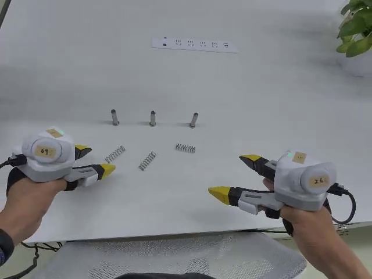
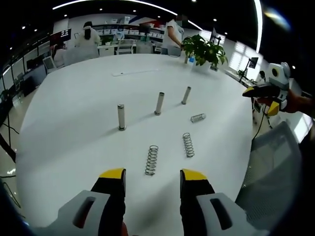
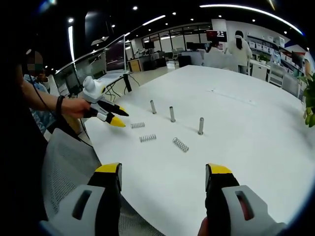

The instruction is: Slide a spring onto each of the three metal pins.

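Lower left of the head view: left tool [image 1: 97, 160], held in a hand, its yellow-tipped jaws parted and holding nothing. Lower right: right tool [image 1: 233, 175], also hand-held, with its jaws spread wider and likewise empty. Both are held over the near part of the white tabletop [image 1: 261, 99].

Centre of the frame: three springs lie flat on the tabletop, apart from one another. These are the left spring [image 1: 115, 153], just beyond the left tool's tips, the middle spring [image 1: 147, 160], and the right spring [image 1: 185, 148].

Above the springs in the frame, three metal pins stand in a row: left pin [image 1: 115, 117], middle pin [image 1: 153, 118] and right pin [image 1: 193, 120]. Each pin is bare, and each spring lies near its pin without touching it.

Top centre: a white power strip [image 1: 195, 45] lies flat on the tabletop. Upper right corner: a potted plant [image 1: 356, 29].
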`<state>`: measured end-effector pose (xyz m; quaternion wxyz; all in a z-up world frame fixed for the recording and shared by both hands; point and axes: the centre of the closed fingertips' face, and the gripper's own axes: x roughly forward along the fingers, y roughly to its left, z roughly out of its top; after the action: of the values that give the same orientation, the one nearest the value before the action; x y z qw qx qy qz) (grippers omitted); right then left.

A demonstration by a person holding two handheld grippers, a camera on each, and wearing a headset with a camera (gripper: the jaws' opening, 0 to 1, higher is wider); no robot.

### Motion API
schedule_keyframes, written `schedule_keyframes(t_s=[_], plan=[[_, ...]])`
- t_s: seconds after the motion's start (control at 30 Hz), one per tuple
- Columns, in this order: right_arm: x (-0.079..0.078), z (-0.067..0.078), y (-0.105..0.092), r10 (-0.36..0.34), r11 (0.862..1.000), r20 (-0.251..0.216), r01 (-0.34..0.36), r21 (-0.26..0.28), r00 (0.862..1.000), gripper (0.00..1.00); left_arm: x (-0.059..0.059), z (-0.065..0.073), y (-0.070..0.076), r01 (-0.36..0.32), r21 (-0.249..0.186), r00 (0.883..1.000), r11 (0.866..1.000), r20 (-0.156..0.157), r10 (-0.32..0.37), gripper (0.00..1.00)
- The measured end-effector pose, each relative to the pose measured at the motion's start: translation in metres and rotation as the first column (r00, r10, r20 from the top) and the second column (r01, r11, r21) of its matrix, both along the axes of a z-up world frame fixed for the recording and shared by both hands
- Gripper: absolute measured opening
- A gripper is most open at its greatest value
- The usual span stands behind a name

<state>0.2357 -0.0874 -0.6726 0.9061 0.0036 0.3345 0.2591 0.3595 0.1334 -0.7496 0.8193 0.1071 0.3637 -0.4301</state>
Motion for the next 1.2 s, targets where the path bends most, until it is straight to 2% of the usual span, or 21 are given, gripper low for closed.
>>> schedule_keyframes(t_s=[0.37,0.63,1.0,1.13,1.2], plan=[[-0.002,-0.001,-0.001,-0.002,1.0,-0.007,0.002,-0.003,1.0,0.68,0.002,-0.019,-0.001,0.006,0.026,1.0,1.0,-0.023,-0.005,0.28],[-0.003,-0.002,-0.002,-0.003,1.0,-0.01,0.003,-0.003,1.0,0.68,0.003,-0.025,-0.004,0.008,0.031,1.0,0.999,-0.028,-0.007,0.2],[-0.003,-0.002,-0.004,-0.006,1.0,-0.012,0.006,-0.004,1.0,0.68,0.007,-0.029,-0.012,0.042,0.059,0.999,0.997,-0.004,-0.041,0.09],[-0.004,-0.002,-0.005,-0.009,1.0,-0.013,0.009,-0.003,1.0,0.68,0.009,-0.029,-0.012,0.063,0.086,0.998,0.994,0.022,-0.066,0.04],[-0.004,-0.002,-0.004,-0.01,1.0,-0.014,0.01,-0.002,1.0,0.68,0.009,-0.029,-0.012,0.075,0.098,0.997,0.992,0.026,-0.078,0.03]])
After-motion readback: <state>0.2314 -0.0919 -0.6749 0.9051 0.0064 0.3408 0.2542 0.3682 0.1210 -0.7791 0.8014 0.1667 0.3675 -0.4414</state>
